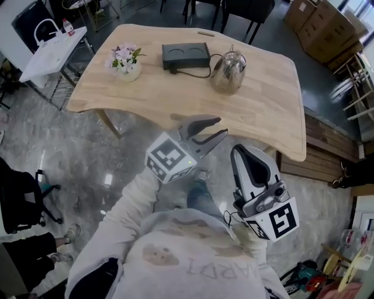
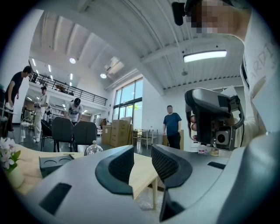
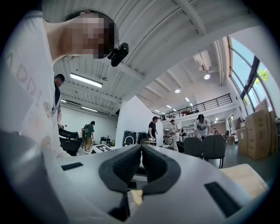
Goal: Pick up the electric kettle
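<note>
The electric kettle (image 1: 228, 71), shiny metal with a glass lid, stands on the far right part of the wooden table (image 1: 263, 111). Its black base (image 1: 186, 55) lies just left of it, joined by a cord. My left gripper (image 1: 221, 127) is over the table's near edge, well short of the kettle, open with nothing between its jaws. In the left gripper view the kettle (image 2: 93, 148) shows small beyond the left jaw of that gripper (image 2: 142, 164). My right gripper (image 1: 244, 150) is lower right, off the table, shut and empty (image 3: 141, 153).
A pot of pink flowers (image 1: 125, 61) sits on the table's left end. A white side table (image 1: 55, 49) is at far left, dark chairs (image 1: 245, 9) behind the table, cardboard boxes (image 1: 321, 23) at the back right. Several people stand in the background (image 2: 172, 127).
</note>
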Motion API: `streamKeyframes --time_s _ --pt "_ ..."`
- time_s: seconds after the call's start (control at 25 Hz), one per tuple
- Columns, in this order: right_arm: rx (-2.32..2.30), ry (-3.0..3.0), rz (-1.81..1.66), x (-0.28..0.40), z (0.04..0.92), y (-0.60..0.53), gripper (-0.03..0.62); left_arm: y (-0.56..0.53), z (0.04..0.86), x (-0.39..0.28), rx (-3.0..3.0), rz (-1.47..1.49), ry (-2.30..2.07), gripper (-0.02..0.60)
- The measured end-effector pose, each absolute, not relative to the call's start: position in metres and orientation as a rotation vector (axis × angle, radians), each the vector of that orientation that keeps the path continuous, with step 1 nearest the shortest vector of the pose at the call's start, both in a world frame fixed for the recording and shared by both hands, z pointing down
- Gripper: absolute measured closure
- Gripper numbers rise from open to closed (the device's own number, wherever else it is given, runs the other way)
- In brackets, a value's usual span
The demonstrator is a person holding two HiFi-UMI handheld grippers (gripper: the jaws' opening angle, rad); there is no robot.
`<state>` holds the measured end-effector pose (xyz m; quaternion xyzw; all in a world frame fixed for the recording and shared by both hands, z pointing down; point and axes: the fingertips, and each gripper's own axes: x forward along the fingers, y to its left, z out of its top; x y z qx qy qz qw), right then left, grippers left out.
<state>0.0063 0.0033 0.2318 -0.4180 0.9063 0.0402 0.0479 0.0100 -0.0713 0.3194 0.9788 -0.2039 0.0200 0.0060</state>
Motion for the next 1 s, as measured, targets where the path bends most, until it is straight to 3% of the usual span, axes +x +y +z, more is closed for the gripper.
streamKeyframes --time_s 1.0 --pt "-1.276 2.828 -0.051 0.084 0.262 -0.144 0.574 -0.233 0.381 0.071 2.947 0.205 -0.711 0.474"
